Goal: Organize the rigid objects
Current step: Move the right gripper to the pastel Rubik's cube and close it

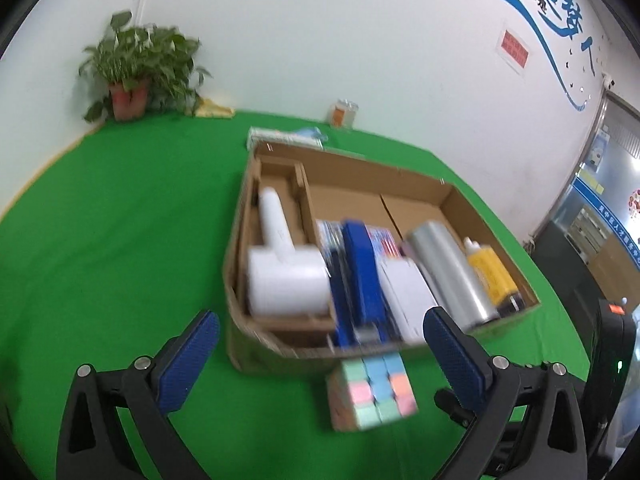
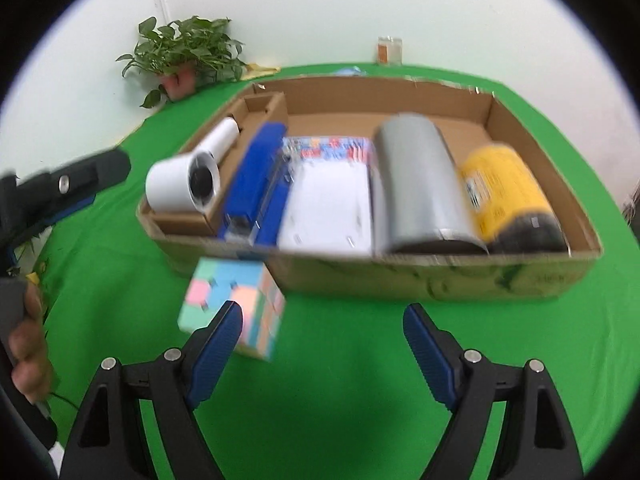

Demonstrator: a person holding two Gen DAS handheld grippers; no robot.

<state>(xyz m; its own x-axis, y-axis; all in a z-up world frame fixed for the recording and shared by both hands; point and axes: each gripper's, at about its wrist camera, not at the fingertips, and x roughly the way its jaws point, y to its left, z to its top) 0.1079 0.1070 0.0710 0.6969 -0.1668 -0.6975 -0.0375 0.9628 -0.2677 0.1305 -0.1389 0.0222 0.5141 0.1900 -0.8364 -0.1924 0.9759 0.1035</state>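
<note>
Both grippers stand wide and empty: the left gripper (image 1: 320,336), the right gripper (image 2: 322,330). The puzzle cube (image 2: 232,312) rests on the green cloth (image 2: 360,380), just outside the cardboard box (image 2: 440,280). Judged step: collecting the cube. Next move requires straddling it squarely.

Open green cloth (image 2: 340,368) before crowded box (image 2: 400,272)

Your desk (image 1: 120,220) wore a bright green cloth under even light. A white wall (image 1: 300,40) stood behind, a potted plant (image 1: 136,68) at ten o'clock, blue lettering (image 1: 560,12) at one o'clock, a glass door (image 1: 608,184) at three.
</note>
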